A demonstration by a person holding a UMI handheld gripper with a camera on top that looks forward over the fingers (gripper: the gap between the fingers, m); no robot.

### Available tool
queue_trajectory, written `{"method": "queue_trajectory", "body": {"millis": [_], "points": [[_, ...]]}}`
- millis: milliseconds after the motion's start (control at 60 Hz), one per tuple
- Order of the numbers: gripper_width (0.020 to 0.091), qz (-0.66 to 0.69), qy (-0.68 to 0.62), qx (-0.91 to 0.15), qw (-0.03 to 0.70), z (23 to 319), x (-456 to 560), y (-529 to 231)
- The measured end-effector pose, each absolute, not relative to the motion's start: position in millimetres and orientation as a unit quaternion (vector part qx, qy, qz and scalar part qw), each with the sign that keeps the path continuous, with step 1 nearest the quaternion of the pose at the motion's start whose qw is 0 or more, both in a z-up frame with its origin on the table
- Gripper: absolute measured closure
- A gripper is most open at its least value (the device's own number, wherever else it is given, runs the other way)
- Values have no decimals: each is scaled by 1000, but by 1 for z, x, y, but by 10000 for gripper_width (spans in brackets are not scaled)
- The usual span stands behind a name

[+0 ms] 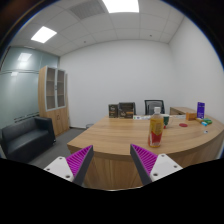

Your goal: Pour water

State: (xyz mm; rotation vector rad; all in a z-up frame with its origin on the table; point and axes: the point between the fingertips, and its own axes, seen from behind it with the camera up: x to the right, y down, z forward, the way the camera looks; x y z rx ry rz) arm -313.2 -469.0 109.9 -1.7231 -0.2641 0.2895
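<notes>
Nearest the camera, the hand-held gripper (111, 160) was held with its two fingers spread apart, nothing between them; the purple pads (80, 160) on their inner faces stood clear of each other with open air in the gap. Beyond the fingers, well apart from them, a curved wooden surface (120, 135) ran from the middle of the room toward the right. On it, just right of the line between the fingers, stood an upright cup-like container (156, 131) with orange and red colouring; whether it held water could not be told. Farther right on the same surface lay a few small items, among them a green thing (204, 125) and, behind it, a purple box (201, 109) standing upright. At the far side of the surface stood a black office chair (153, 106), and left of it some dark boxes (122, 110) sat at the far edge. On the left of the room a black sofa (25, 136) stood against the wall, with a wooden cabinet (56, 100) with glass doors beside it, farther back. Ceiling light panels (44, 34) were lit overhead.
</notes>
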Motion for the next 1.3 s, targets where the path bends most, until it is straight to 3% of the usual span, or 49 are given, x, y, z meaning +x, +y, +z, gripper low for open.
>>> {"method": "queue_trajectory", "body": {"millis": [150, 433, 800, 850, 883, 950, 1083, 1167, 1300], "points": [[278, 104, -92, -755, 641, 111, -279, -449], [274, 47, -60, -760, 646, 96, -190, -328], [276, 28, -70, -765, 639, 70, -174, -198], [339, 31, -70, -771, 632, 62, -175, -189], [501, 27, -65, -775, 628, 57, -171, -184], [527, 33, -50, -767, 639, 61, -168, -179], [644, 42, -73, -768, 635, 60, -169, -177], [648, 55, -87, -772, 627, 67, -172, -167], [649, 112, -32, -759, 641, 103, -168, -124]]}}
